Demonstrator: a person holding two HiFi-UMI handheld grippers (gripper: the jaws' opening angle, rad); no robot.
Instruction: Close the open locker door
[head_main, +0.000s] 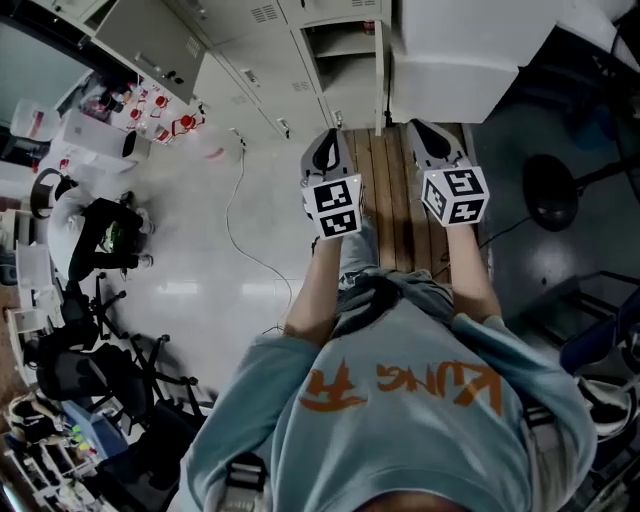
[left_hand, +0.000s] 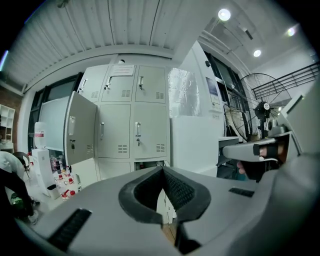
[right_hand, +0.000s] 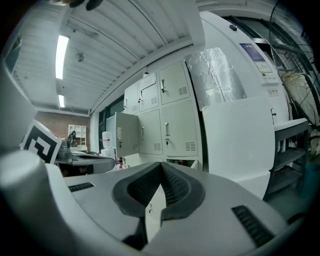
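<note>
A bank of grey lockers (left_hand: 132, 115) stands ahead. One middle-row door (left_hand: 80, 127) at its left end hangs open, swung out toward me; the same door (right_hand: 120, 140) shows in the right gripper view and from above as door (head_main: 150, 45). A bottom locker (head_main: 340, 45) is open too, and its door (left_hand: 165, 207) shows behind my left jaws. My left gripper (head_main: 325, 150) (left_hand: 162, 169) and right gripper (head_main: 430, 140) (right_hand: 161, 164) are held side by side at some distance from the lockers. Both are shut on nothing.
A tall white machine (head_main: 450, 60) stands against the lockers' right side. A wooden pallet (head_main: 395, 200) lies under my grippers. A cable (head_main: 235, 200) trails over the pale floor, with red-capped bottles (head_main: 160, 110) at the lockers' left. A person (head_main: 100, 235) bends at far left; a fan base (head_main: 550, 190) stands right.
</note>
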